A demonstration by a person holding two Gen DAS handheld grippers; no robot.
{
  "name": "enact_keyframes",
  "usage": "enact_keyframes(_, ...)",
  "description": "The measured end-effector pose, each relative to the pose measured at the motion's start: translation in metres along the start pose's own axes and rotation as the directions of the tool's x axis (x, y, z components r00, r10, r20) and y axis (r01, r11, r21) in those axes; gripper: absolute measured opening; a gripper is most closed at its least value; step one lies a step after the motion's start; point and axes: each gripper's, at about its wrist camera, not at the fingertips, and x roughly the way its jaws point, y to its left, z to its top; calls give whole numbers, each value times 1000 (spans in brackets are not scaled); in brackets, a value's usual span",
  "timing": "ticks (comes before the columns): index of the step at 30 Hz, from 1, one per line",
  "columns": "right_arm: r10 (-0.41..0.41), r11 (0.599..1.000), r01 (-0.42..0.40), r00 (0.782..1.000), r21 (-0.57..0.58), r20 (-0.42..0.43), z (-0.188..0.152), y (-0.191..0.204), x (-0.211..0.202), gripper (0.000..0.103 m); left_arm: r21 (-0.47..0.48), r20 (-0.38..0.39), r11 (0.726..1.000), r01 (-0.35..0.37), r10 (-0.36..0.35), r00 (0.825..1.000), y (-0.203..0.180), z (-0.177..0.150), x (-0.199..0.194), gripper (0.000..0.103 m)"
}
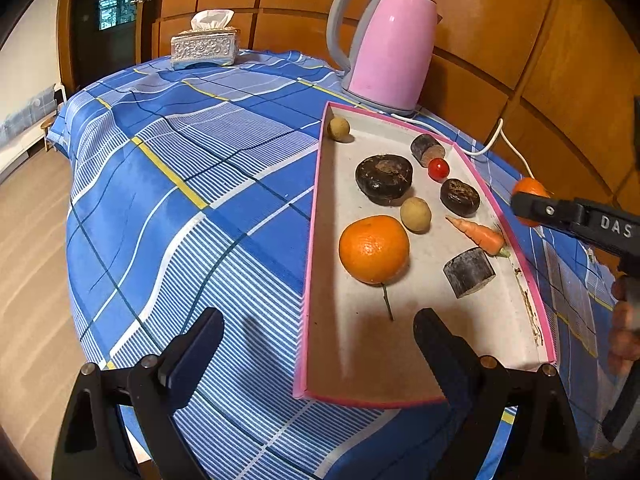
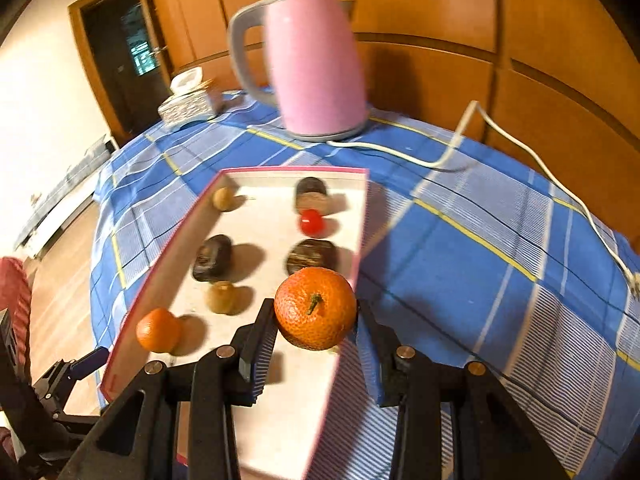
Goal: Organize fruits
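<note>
The right claw (image 2: pixel 316 336) grips a small round orange mandarin (image 2: pixel 315 308) above the pink-rimmed white tray (image 2: pixel 280 420). The left claw (image 1: pixel 320 344) is open and empty. Next, I think, the mandarin goes down in a free spot by the other orange (image 2: pixel 158 330).

Two oranges (image 1: pixel 374 249) (image 2: pixel 315 308), two longans (image 1: pixel 416 214) (image 1: pixel 339 128), one carrot (image 1: pixel 478 235) (one tomato (image 1: pixel 438 169) too)

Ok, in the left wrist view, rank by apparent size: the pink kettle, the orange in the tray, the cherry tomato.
1. pink kettle
2. orange in the tray, though nearer the camera
3. cherry tomato
</note>
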Motion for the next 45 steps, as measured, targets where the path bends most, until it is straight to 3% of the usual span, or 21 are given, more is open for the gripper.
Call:
enact_keyframes(8,-19,999,18,1000,-27,-21,13,25,25,38,-6,-4,1000,-4,4,1000,2,0,3,96)
enact_keyframes(17,-38,999,34,994,-36,-103,23,37,68,40,-15,-15,1000,-15,15,1000,5,0,7,96)
enact_keyframes(21,-50,997,44,994,-60,-94,20,42,70,41,-19,-18,1000,-18,17,1000,6,0,8,96)
enact_keyframes(26,-30,999,27,996,-37,-83,18,41,68,49,-15,-14,1000,-14,14,1000,5,0,7,96)
enact_keyframes(37,-33,999,34,999,26,-34,13,31,49,49,-9,-4,1000,-3,3,1000,2,0,1,96)
enact_keyframes(42,-65,997,63,998,50,27,3,26,19,50,8,19,1000,1,-1,1000,-2,2,-6,96)
enact_keyframes(45,-113,993,110,991,51,69,-9,22,-1,57,22,43,1000,-4,3,999,-5,4,-13,100)
